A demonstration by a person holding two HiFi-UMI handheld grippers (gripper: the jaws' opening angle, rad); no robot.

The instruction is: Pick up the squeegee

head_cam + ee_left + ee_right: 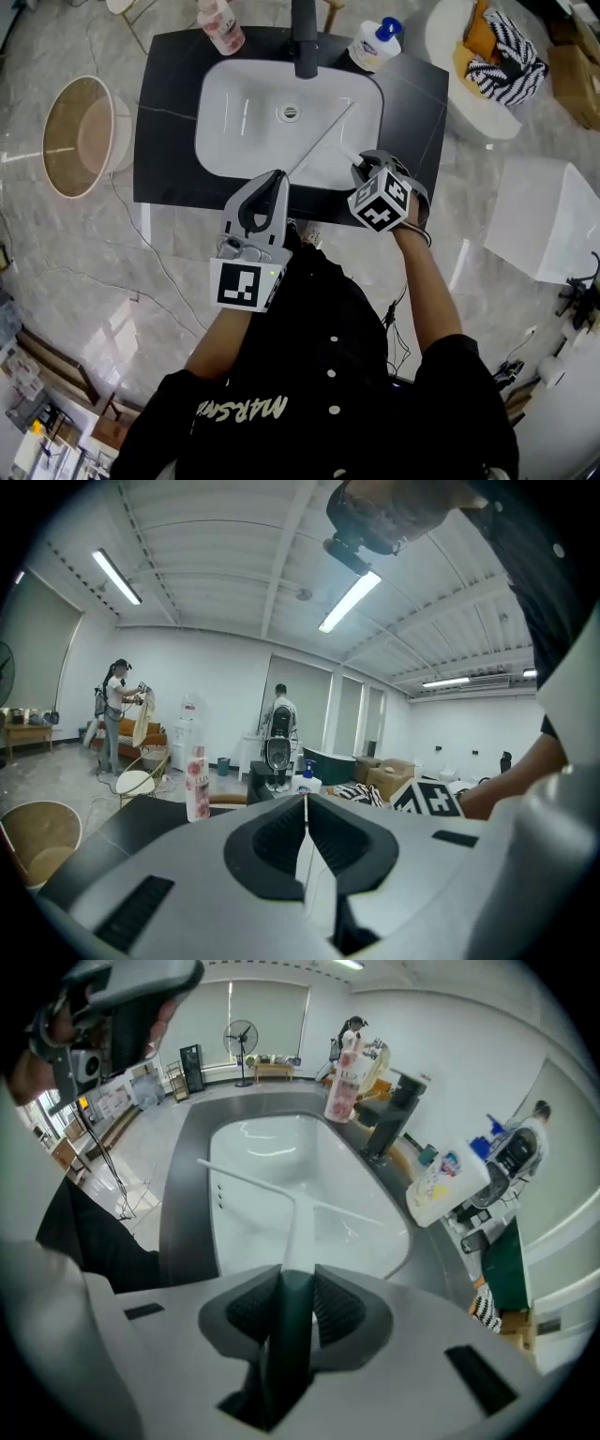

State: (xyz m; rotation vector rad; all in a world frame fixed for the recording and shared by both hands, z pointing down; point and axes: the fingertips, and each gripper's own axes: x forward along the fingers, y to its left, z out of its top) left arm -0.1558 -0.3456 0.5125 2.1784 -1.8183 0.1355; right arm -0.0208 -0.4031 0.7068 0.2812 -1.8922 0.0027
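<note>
The squeegee [323, 139] has a long thin white blade that slants over the white basin [234, 122], with a white neck and a dark handle. My right gripper [361, 167] is at the basin's front right, pointing steeply down, shut on the handle. In the right gripper view the dark handle [289, 1335] sits between the pads and the white blade [253, 1183] runs crosswise beyond them, lifted off the basin's bottom. My left gripper [278, 178] hovers at the basin's front edge, shut with nothing in it. Its jaws meet in the left gripper view [306, 803].
The basin is set in a black counter [169, 112] with a black faucet [305, 42] at the back. A pink bottle [220, 23] and a white pump bottle [375, 42] stand on the counter. A round basket [80, 136] is on the floor left, a white box [544, 220] right.
</note>
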